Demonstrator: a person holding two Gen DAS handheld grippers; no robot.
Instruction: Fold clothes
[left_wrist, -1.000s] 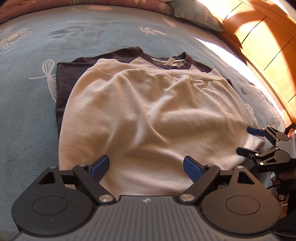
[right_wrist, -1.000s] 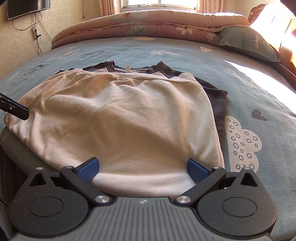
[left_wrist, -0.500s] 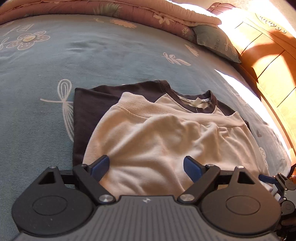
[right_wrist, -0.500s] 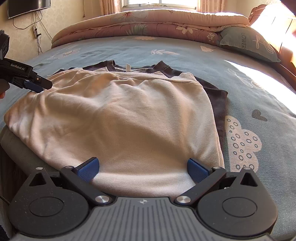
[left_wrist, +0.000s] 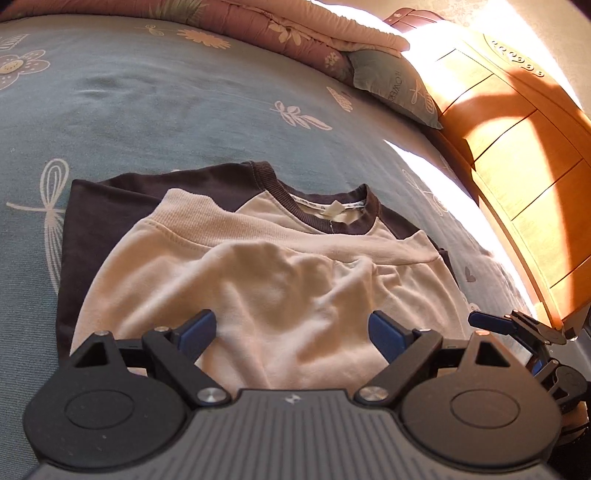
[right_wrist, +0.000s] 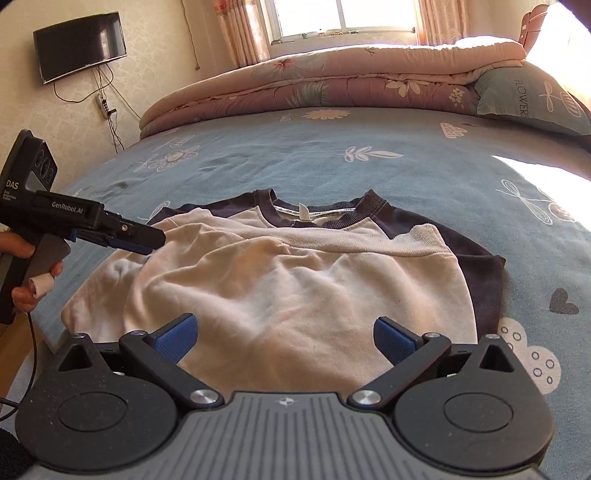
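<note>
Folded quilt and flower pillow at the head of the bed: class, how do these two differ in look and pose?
The folded quilt is pink and runs long across the bed; the flower pillow is blue-grey, compact, and sits at one end. The quilt carries a floral print; the pillow shows the printed word FLOWERS. Both rest on the blue bedsheet.

One shirt (left_wrist: 280, 295), two grippers (left_wrist: 291, 332) (right_wrist: 282, 334), one pillow (right_wrist: 532, 99), one television (right_wrist: 79, 44).
</note>
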